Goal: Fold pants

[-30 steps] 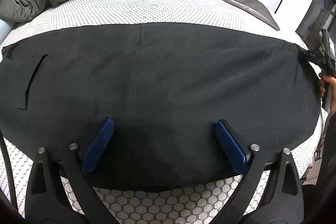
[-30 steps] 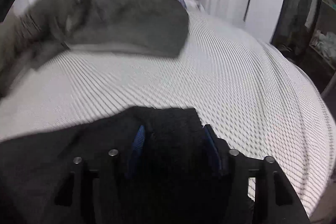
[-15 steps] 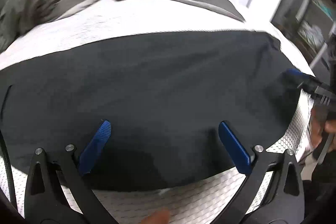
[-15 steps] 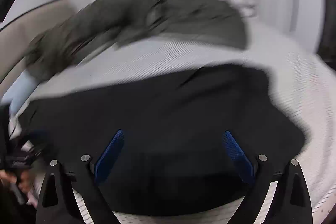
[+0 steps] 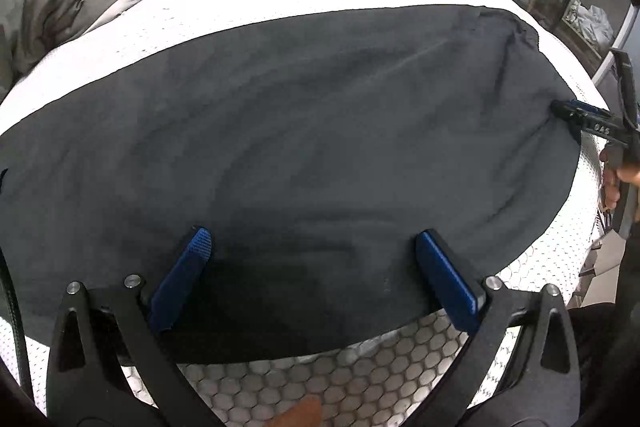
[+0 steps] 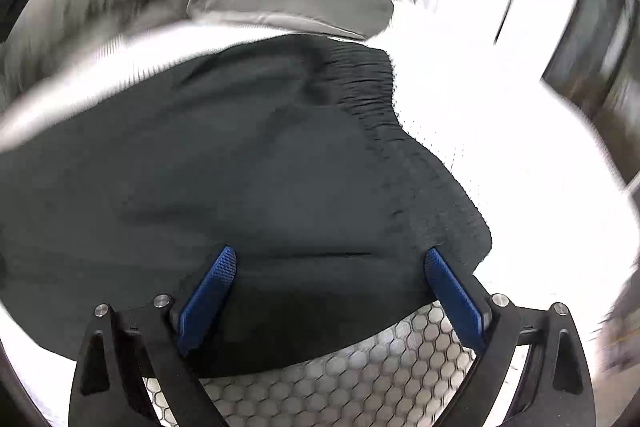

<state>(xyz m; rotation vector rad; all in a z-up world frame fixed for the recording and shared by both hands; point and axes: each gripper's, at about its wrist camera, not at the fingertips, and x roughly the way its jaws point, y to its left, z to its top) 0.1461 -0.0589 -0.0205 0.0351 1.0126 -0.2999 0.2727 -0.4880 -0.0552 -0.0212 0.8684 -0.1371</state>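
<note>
- Black pants (image 5: pixel 320 147) lie flat across the white bed (image 5: pixel 320 379).
- Left gripper (image 5: pixel 312 247) hovers spread wide, empty.
- Right gripper (image 6: pixel 332 259) has just been opening, nothing pinched.

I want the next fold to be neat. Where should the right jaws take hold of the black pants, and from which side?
Grip the gathered waistband corner nearest the right gripper, coming from the near edge: the pants lie flat, only edges offer a pinch.
</note>
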